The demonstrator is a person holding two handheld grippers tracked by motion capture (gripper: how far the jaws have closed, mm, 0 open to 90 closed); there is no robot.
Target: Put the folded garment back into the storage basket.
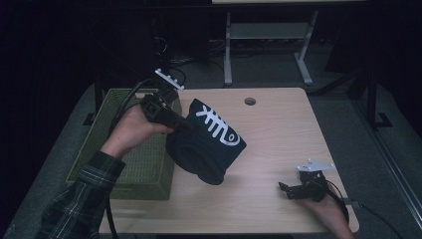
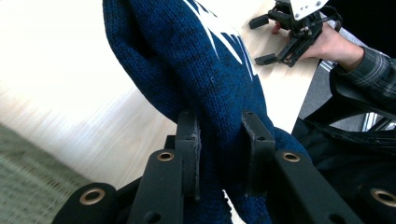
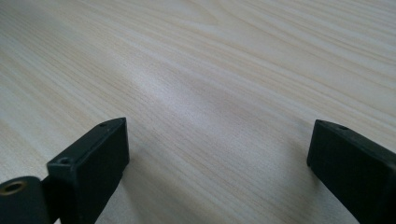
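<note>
Dark blue knitted garment with white fishbone print (image 1: 211, 144) hides part of the green woven basket's (image 1: 144, 169) right rim in the high view; the garment's top and lower end are cropped in the left gripper view.

A dim lab or office workspace is suggested by a light wooden desk (image 1: 278, 129) with a cable hole (image 1: 250, 101), carpeted floor (image 1: 268, 69), and metal-framed furniture (image 1: 268, 35) behind.
</note>
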